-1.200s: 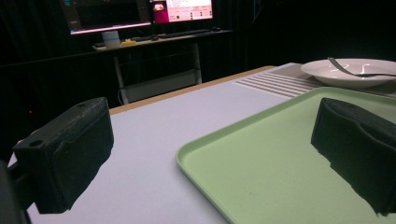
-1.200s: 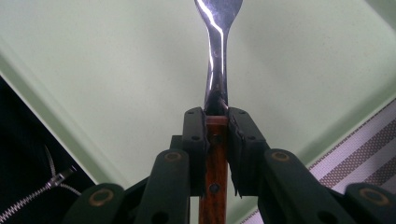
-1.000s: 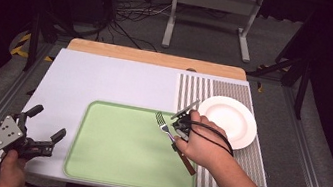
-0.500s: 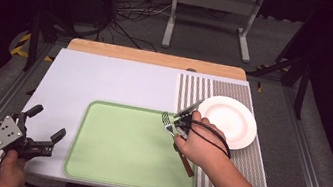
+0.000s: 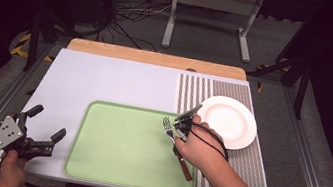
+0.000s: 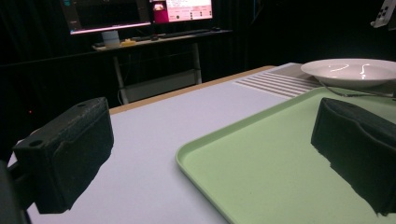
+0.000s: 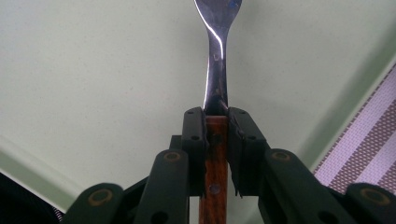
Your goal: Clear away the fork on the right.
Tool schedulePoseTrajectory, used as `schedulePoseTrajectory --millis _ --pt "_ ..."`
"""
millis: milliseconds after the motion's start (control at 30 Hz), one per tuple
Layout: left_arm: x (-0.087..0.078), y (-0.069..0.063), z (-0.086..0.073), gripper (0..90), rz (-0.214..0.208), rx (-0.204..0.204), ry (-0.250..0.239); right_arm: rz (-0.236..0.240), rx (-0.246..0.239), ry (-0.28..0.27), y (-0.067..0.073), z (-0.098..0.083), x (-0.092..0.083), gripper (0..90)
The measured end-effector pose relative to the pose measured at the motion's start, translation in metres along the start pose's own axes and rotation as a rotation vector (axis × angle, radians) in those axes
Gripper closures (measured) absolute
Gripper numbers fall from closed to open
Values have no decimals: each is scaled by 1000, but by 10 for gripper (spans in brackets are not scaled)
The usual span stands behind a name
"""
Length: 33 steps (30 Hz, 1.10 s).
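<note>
Here the right gripper clamps its jaws on the wooden handle of a steel fork, whose tines hang over the right part of the pale green plastic tray, near a round white plate. The left gripper rests spread wide, holding nothing, beside the tray's left edge.

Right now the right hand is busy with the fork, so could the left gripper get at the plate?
Probably not easily: the left gripper sits open at the table's near left corner, and the whole tray lies between it and the plate.
</note>
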<state>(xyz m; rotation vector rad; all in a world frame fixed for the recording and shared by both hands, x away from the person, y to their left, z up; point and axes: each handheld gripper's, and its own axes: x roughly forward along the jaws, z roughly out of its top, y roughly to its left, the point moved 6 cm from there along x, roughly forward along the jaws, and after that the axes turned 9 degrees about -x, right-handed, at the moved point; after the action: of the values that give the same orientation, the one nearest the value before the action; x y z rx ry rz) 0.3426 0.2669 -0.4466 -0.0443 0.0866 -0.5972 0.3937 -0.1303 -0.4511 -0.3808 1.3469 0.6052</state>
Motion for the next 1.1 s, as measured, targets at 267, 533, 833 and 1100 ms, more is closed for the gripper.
schedulePoseTrajectory --millis 267,533,833,1100 --pt "0 0 0 0 0 -5 1 4 22 36 1 -3 10 778" --pt "0 0 0 0 0 -3 -1 13 31 55 2 -2 16 777" --pt "-1 0 0 0 -1 0 2 10 38 65 3 -2 19 776" --pt "-1 0 0 0 -2 -1 2 7 38 65 4 -2 21 775"
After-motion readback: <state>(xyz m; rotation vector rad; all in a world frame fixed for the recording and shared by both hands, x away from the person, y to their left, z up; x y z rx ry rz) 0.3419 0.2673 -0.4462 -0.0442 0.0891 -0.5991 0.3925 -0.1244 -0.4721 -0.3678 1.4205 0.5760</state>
